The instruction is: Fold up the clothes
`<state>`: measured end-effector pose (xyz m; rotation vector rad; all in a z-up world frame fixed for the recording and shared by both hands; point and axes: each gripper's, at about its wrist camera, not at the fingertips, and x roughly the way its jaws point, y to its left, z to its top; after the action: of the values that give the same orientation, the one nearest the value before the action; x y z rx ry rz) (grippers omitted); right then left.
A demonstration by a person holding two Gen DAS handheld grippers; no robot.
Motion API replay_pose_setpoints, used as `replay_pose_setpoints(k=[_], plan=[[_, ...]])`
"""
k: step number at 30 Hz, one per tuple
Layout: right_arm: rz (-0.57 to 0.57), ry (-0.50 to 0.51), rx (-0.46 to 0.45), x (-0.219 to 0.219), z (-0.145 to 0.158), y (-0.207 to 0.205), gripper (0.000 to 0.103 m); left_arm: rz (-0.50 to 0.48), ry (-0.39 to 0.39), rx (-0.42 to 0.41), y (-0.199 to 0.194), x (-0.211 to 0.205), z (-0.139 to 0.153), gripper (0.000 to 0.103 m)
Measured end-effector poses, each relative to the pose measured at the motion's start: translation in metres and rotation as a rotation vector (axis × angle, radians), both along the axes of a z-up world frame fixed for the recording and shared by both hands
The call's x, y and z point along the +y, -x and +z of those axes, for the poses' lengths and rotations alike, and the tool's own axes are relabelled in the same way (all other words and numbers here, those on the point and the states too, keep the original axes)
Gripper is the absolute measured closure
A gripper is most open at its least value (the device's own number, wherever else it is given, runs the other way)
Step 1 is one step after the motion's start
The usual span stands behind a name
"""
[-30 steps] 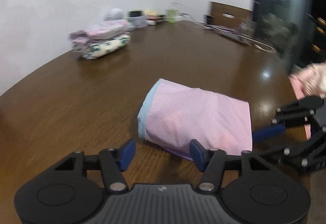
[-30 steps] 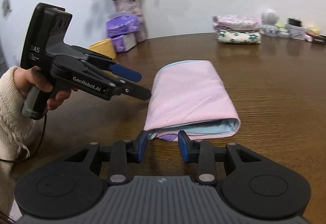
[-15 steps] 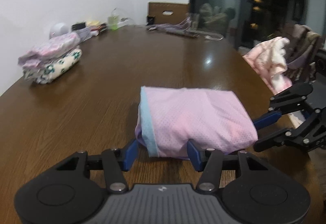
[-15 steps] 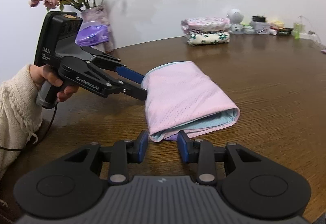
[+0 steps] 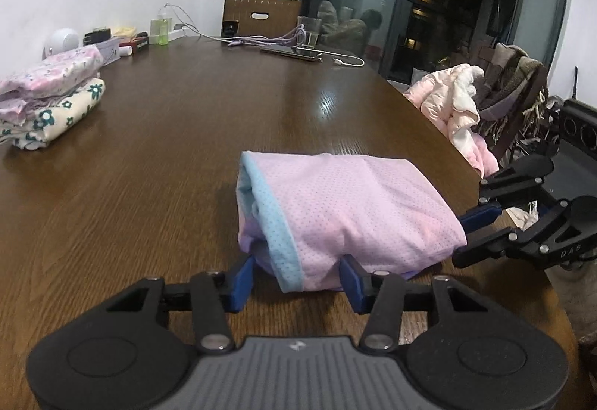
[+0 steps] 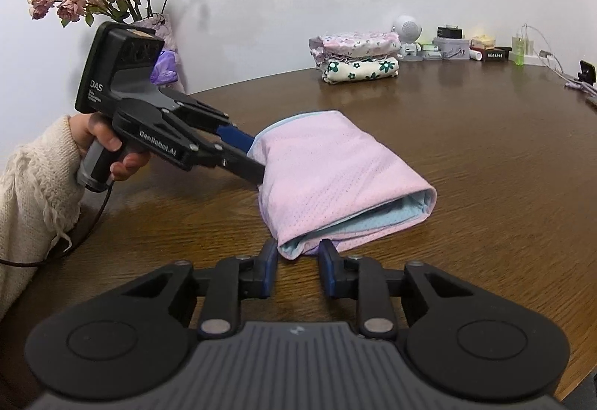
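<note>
On the near part of the brown desk [image 5: 156, 156] lies the folded pink garment [image 5: 347, 208], a hand-held gripper at each end. The left hand-held gripper [image 5: 296, 281] is closing around the blue-trimmed end; the right hand-held gripper [image 6: 297, 266] is closing on the opposite corner, and neither pair of pads visibly presses the cloth yet. If either catches only the top layer, lifting would likely spill the fold open.
</note>
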<state>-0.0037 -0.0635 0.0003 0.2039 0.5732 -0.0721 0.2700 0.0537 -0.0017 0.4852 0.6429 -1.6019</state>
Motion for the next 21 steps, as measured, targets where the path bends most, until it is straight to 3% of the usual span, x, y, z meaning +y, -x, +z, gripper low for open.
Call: replay_pose_setpoints(k=[4,10,15,21], plan=[[0.007,0.005,-0.009,0.002,0.001,-0.004,0.083,-0.008,0.015,-0.02,0.006,0.004,0.0,0.081],[0.013,0.018,-0.004,0.0,0.001,-0.004,0.092,-0.022,0.025,-0.017,0.009,0.009,-0.002,0.091],[0.013,0.016,0.0,-0.011,0.003,-0.003,0.092,0.007,0.032,-0.009,0.015,0.016,-0.002,0.092],[0.065,0.027,0.002,-0.029,0.008,-0.005,0.092,0.091,0.026,-0.057,0.047,0.017,-0.001,0.093]])
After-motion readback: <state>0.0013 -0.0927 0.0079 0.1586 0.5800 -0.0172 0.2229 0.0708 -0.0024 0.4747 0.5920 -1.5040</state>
